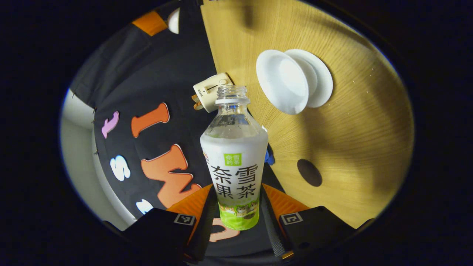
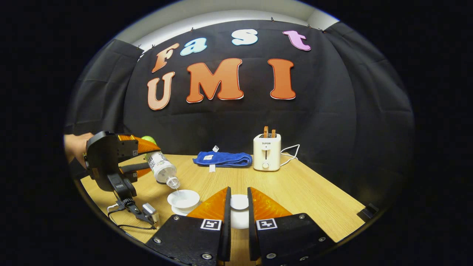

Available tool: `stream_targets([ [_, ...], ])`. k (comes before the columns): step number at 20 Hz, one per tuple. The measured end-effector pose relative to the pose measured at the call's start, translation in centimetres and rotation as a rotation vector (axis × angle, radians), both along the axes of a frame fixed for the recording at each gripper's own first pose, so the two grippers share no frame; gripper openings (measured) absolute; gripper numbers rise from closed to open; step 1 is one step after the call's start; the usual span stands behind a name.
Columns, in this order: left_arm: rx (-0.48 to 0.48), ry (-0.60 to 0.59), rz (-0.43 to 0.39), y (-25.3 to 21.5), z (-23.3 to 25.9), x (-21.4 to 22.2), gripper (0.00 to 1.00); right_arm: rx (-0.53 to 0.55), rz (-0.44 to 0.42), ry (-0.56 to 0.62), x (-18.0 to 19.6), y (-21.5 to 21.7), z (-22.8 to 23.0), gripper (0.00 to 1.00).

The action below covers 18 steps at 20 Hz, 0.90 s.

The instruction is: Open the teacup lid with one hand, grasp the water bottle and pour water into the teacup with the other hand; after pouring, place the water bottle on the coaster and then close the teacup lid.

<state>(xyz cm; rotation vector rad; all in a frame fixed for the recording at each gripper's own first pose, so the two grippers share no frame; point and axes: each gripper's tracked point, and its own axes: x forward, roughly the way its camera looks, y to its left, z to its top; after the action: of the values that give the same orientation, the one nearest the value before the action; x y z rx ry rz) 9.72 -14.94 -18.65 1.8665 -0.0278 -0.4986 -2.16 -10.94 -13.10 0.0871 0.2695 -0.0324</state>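
Note:
My left gripper [image 1: 236,189] is shut on an uncapped plastic water bottle [image 1: 235,162] with a white and green label. In the right gripper view the left gripper [image 2: 150,159] holds the bottle [image 2: 161,167] tilted, mouth down, just above the white teacup [image 2: 183,198]. A thin stream of water runs from the mouth into the cup. The open teacup [image 1: 283,82] stands on a white saucer [image 1: 322,82] on the wooden table [image 1: 351,140]. A dark round coaster [image 1: 309,172] lies near it. My right gripper [image 2: 238,192] is shut on the white teacup lid [image 2: 239,204], held low over the table just right of the cup.
A white toaster [image 2: 266,151] with toast in it stands at the back of the table, its cord trailing right. A folded blue towel [image 2: 223,159] lies left of it. A person's hand [image 2: 75,146] holds the left gripper, and a cable with a small box [image 2: 149,212] hangs below it.

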Motion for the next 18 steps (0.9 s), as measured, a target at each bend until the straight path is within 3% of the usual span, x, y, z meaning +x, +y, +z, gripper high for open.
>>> stream_targets([
  [2, -0.163, 0.087, 0.069, 0.6, -1.8, 0.1, 0.73, 0.043, 0.015, -0.001, 0.5, 1.0, -0.2, 0.2],
  [4, -0.303, 0.112, 0.107, 1.2, -1.4, 0.1, 0.69, 0.04, 0.032, -0.011, 0.9, 1.5, 0.0, 0.2],
  [7, -0.568, 0.087, 0.128, 1.8, 1.1, 0.0, 0.69, 0.015, 0.048, -0.03, 1.9, 2.2, 0.1, 0.2],
  [8, -0.72, 0.069, 0.149, 2.7, 2.6, 0.2, 0.69, 0.01, 0.059, -0.027, 2.4, 2.9, -0.1, 0.2],
  [10, -0.898, 0.051, 0.17, 3.6, 4.5, 0.5, 0.65, 0.008, 0.07, -0.026, 2.9, 3.8, -0.2, 0.2],
  [11, -0.985, 0.048, 0.178, 3.8, 5.6, 0.9, 0.72, 0.01, 0.077, -0.028, 3.2, 4.3, -0.1, 0.2],
  [12, -1.069, 0.053, 0.189, 4.1, 6.4, 1.4, 0.72, 0.012, 0.086, -0.033, 3.4, 4.8, 0.0, 0.2],
  [13, -1.164, 0.066, 0.205, 4.5, 7.3, 2.4, 0.65, 0.015, 0.1, -0.039, 3.7, 5.6, 0.1, 0.2],
  [14, -1.256, 0.091, 0.222, 4.6, 7.7, 3.3, 0.68, 0.014, 0.113, -0.046, 4.0, 6.3, 0.3, 0.2],
  [18, -1.496, 0.133, 0.264, 5.8, 8.6, 6.0, 0.65, -0.006, 0.149, -0.062, 4.8, 8.2, 0.8, 0.2],
])
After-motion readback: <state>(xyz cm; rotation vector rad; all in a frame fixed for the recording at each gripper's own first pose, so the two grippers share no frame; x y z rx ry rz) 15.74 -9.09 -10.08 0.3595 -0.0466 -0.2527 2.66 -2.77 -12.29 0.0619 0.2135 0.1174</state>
